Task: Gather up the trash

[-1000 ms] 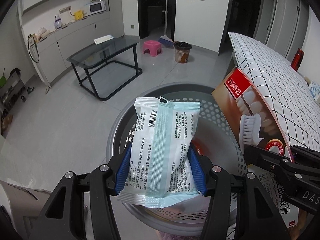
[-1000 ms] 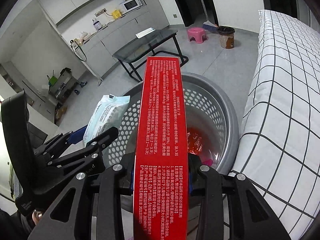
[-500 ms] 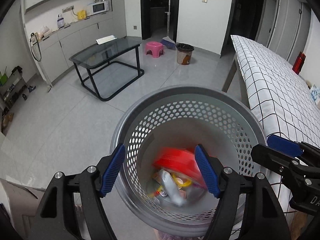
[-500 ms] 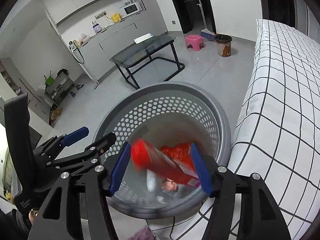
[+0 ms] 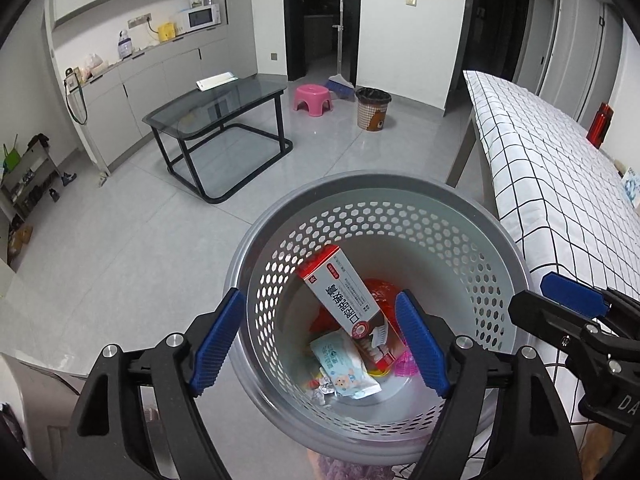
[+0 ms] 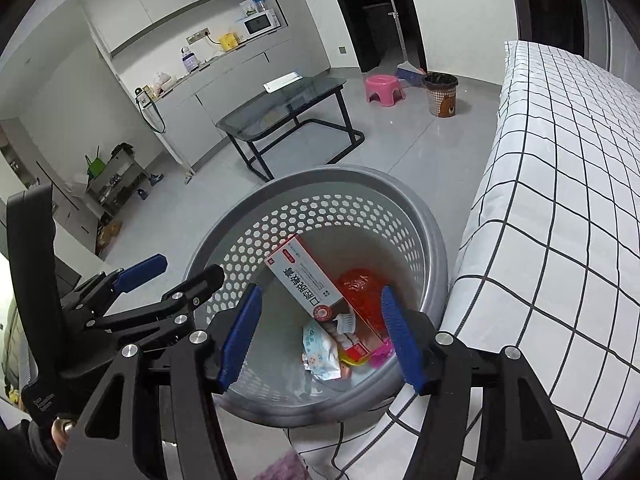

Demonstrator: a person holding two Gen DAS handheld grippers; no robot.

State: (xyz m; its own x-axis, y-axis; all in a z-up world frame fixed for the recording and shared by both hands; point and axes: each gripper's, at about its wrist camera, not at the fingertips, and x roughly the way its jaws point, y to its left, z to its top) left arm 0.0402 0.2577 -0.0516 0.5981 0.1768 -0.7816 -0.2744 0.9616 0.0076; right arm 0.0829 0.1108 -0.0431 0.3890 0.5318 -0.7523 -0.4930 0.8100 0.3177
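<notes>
Having been released a second ago, the toothpaste box [image 5: 347,298] and wipes packet [image 5: 340,364] are now seen inside the basket [image 5: 496,240]; left tongs [image 5: 318,338] and right tongs [image 6: 320,330] are spread empty.

Both wrist cameras look steeply down from close above into the same grey basket [image 5: 496,240] [image 6: 434,248], side by side; each also catches the checked bed [image 5: 560,184] [image 6: 560,200] alongside.

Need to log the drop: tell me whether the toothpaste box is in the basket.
In. The toothpaste box leans tilted inside the grey perforated basket, resting on other trash.
</notes>
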